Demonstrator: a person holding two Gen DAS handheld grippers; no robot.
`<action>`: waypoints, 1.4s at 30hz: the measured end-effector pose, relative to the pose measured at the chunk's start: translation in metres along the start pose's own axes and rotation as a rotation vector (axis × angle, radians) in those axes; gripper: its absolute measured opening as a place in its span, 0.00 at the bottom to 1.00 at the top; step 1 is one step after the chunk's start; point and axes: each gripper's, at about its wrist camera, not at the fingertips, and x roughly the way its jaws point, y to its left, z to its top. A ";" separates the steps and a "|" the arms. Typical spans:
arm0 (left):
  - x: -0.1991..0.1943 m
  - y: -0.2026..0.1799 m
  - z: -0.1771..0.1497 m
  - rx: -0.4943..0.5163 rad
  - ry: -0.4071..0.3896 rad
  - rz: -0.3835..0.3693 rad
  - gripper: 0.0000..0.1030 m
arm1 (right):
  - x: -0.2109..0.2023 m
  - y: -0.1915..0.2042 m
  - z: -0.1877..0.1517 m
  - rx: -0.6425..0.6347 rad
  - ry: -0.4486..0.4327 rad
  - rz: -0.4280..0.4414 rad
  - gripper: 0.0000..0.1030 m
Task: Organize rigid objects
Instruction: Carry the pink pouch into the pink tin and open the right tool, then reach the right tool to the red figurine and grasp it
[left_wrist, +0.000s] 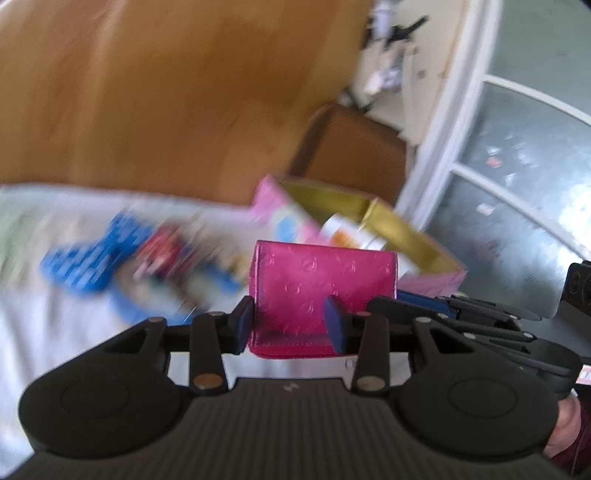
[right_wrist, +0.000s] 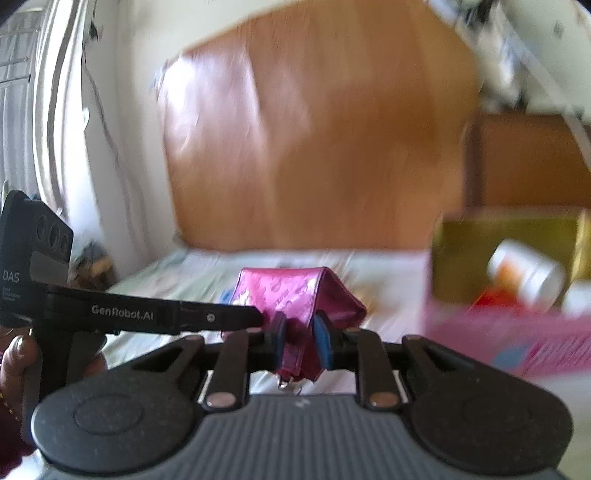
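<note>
A shiny pink embossed wallet (left_wrist: 321, 284) is held in the air between both grippers above a white bed sheet. My left gripper (left_wrist: 290, 325) has its blue pads around the wallet's lower part. My right gripper (right_wrist: 300, 341) is shut on the wallet's (right_wrist: 295, 295) other edge. The left gripper's arm reaches in from the left in the right wrist view. A pink box with a gold inside (left_wrist: 399, 225) stands just behind the wallet and holds a white bottle (left_wrist: 347, 229); both show at right in the right wrist view, box (right_wrist: 506, 328), bottle (right_wrist: 528, 273).
Blurred blue pieces (left_wrist: 96, 251) and small colourful items (left_wrist: 166, 251) lie on the sheet (left_wrist: 55, 332) to the left. A wooden headboard (left_wrist: 166, 92) stands behind. A white-framed window (left_wrist: 517, 147) is at right.
</note>
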 end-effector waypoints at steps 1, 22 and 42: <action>0.008 -0.009 0.008 0.022 -0.007 -0.011 0.42 | -0.004 -0.007 0.006 -0.007 -0.024 -0.021 0.17; 0.195 -0.088 0.041 0.099 0.174 0.014 0.43 | 0.034 -0.174 0.020 0.184 0.085 -0.307 0.21; 0.010 -0.028 -0.034 0.099 0.026 0.253 0.49 | -0.009 -0.083 0.004 0.105 -0.150 -0.286 0.31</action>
